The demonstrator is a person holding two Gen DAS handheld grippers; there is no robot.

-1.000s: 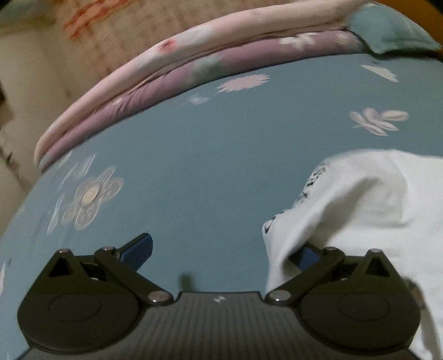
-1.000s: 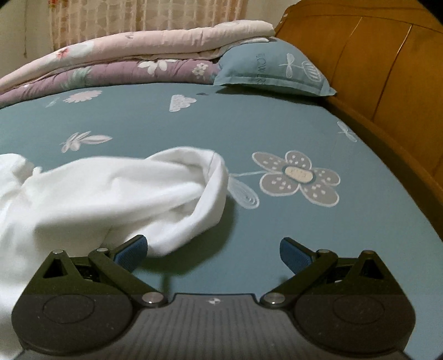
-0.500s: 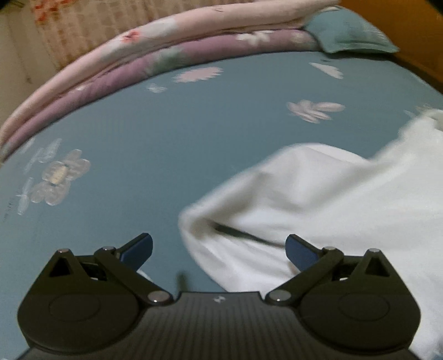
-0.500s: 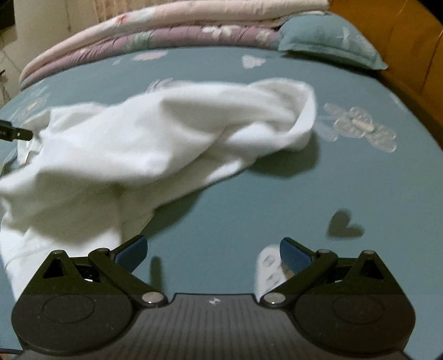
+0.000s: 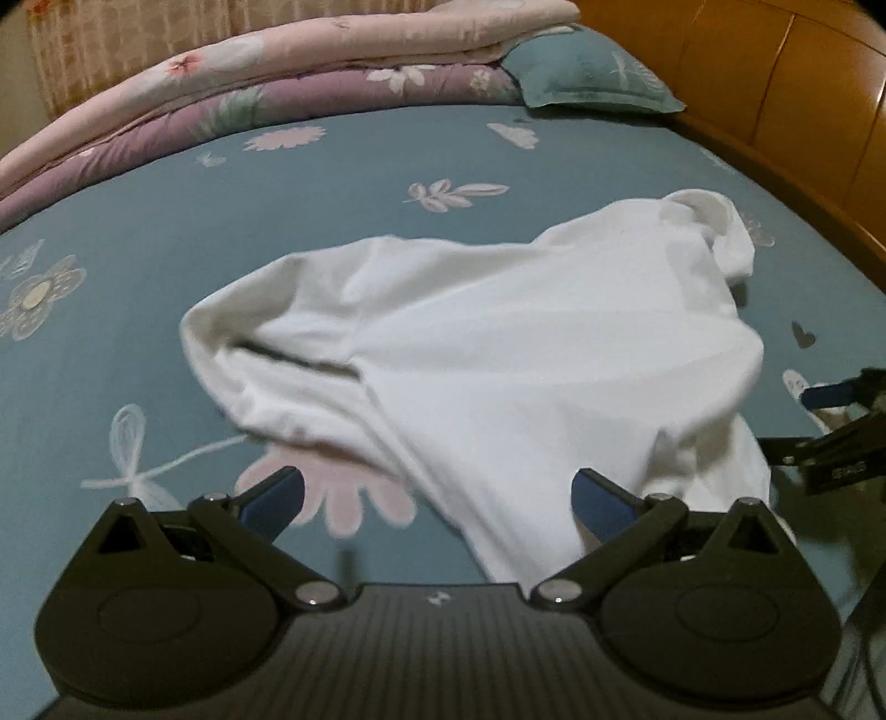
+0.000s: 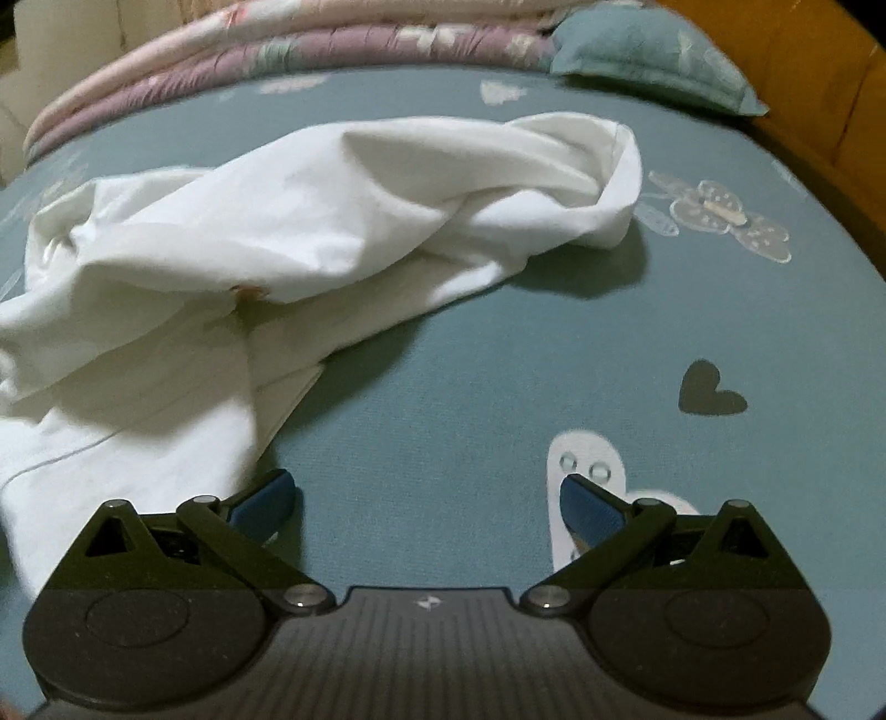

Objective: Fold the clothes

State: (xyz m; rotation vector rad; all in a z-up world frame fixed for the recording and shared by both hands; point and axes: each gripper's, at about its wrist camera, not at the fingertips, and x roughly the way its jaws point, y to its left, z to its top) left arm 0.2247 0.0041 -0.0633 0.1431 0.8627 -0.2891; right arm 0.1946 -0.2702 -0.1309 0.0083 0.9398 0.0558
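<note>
A crumpled white shirt [image 5: 498,343] lies in a loose heap on the teal flowered bedsheet [image 5: 138,232]. My left gripper [image 5: 437,493] stands open at the heap's near edge, with cloth lying between its blue pads but not pinched. In the right wrist view the white shirt [image 6: 310,210] fills the left and middle, a hem corner reaching down beside the left pad. My right gripper [image 6: 426,498] is open over bare sheet [image 6: 498,354], holding nothing. The right gripper [image 5: 830,399] also shows at the right edge of the left wrist view.
Folded pink and purple quilts [image 5: 277,72] are stacked along the far side of the bed. A teal pillow [image 5: 592,72] lies at the far right against the wooden headboard [image 5: 775,99]. A curtain [image 5: 83,50] hangs behind the quilts.
Both grippers have pulled back from the shirt, so more of it shows. The shirt has dropped from a lifted drape into a heap on the sheet. Both grippers stayed open.
</note>
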